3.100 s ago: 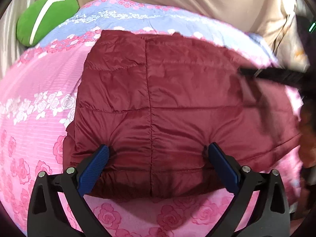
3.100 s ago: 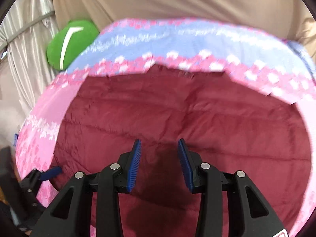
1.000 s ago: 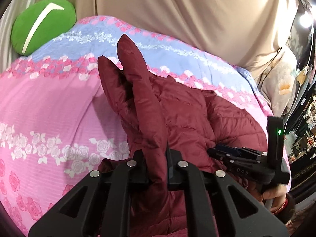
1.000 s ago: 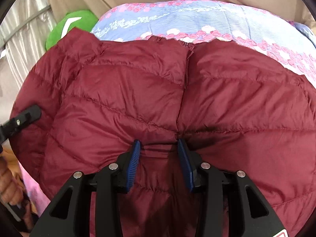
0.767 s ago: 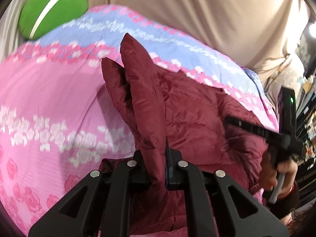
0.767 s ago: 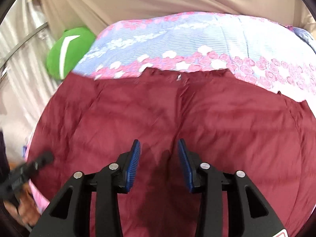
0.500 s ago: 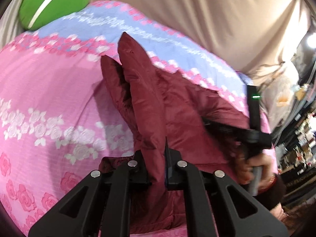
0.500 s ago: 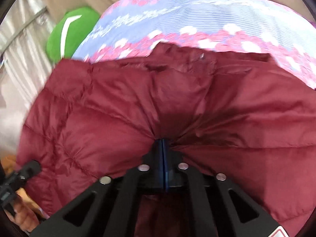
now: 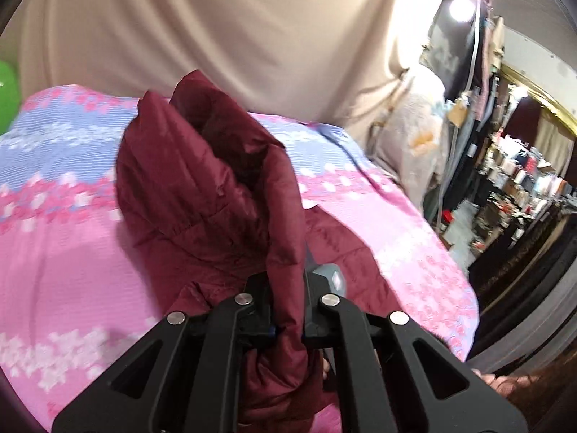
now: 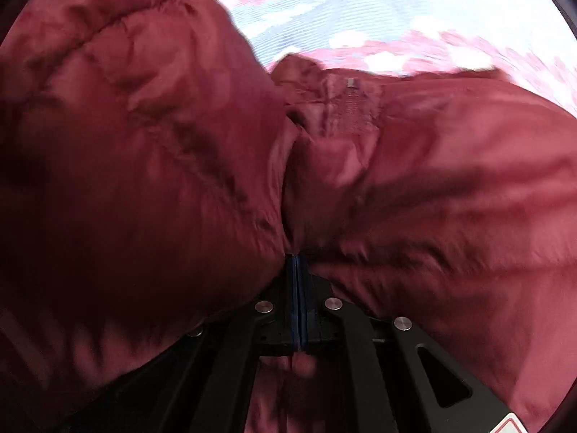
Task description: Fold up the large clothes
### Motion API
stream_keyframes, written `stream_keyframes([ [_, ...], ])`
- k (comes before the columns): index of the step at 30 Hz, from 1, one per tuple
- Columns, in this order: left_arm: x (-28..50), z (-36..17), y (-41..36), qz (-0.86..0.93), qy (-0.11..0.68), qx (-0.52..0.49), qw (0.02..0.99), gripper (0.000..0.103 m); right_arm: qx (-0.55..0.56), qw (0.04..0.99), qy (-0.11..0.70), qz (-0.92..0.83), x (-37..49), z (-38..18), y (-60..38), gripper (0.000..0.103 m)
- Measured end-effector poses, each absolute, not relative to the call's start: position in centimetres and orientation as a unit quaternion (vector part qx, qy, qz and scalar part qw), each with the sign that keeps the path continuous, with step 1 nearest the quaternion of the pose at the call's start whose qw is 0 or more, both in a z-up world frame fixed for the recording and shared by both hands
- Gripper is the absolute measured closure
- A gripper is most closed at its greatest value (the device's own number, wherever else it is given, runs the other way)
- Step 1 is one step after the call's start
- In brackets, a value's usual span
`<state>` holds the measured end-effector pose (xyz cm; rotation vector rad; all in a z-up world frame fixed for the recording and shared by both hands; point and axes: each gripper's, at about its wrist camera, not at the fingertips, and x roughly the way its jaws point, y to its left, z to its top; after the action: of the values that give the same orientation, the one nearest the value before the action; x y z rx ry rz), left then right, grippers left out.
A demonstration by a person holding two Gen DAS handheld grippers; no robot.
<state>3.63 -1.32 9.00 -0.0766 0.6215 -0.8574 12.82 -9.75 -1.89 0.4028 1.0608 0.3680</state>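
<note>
A dark red quilted puffer jacket (image 9: 202,184) is bunched and lifted off the pink and blue floral bedspread (image 9: 54,245). My left gripper (image 9: 286,306) is shut on a thick fold of the jacket, which stands up in front of the camera. In the right wrist view the jacket (image 10: 450,198) fills nearly the whole frame, with a zipper end (image 10: 351,84) near the top centre. My right gripper (image 10: 298,270) is shut on a pinch of the jacket fabric.
A beige curtain (image 9: 216,36) hangs behind the bed. A green cushion (image 9: 5,93) sits at the far left edge. To the right of the bed are a draped white bundle (image 9: 414,144) and cluttered shelves (image 9: 523,187). The bed's right edge (image 9: 465,288) drops off.
Both grippers closed on the jacket and lifted it off the bed. The jacket went from lying flat to bunched and raised. The left view swung right, and the right gripper shut about half a second ago.
</note>
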Motion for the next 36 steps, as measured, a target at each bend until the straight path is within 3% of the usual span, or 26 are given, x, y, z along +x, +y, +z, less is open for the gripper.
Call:
stream_keyframes([
  [5,3.4,9.1,-3.5,-0.412,0.300,-0.024,0.860,0.097,0.222,0.875,0.415,0.111,4.7,3.1,-19.4,0.095],
  [9,2.9,9.2,-4.5,-0.414,0.297,-0.015,0.860,0.097,0.255,0.875,0.412,0.022,1.3,1.4,-26.5,0.095],
  [13,1.6,9.5,-6.4,-0.423,0.292,0.007,0.858,0.097,0.268,0.858,0.435,0.061,3.3,-1.7,-25.9,0.097],
  [20,-0.8,8.7,-13.5,-0.473,0.293,0.074,0.828,0.097,0.271,0.849,0.442,0.104,4.9,-2.5,-24.7,0.098],
  [26,1.0,4.8,-19.8,-0.474,0.356,0.086,0.801,0.097,0.349,0.854,0.378,0.071,-1.9,-0.5,-31.6,0.099],
  [28,1.2,3.2,-21.0,-0.467,0.371,0.093,0.797,0.097,0.340,0.868,0.361,0.027,-5.0,0.5,-33.7,0.095],
  [36,1.8,-1.1,-25.0,-0.431,0.401,0.127,0.798,0.095,0.312,0.887,0.339,-0.035,-12.3,2.4,-35.0,0.094],
])
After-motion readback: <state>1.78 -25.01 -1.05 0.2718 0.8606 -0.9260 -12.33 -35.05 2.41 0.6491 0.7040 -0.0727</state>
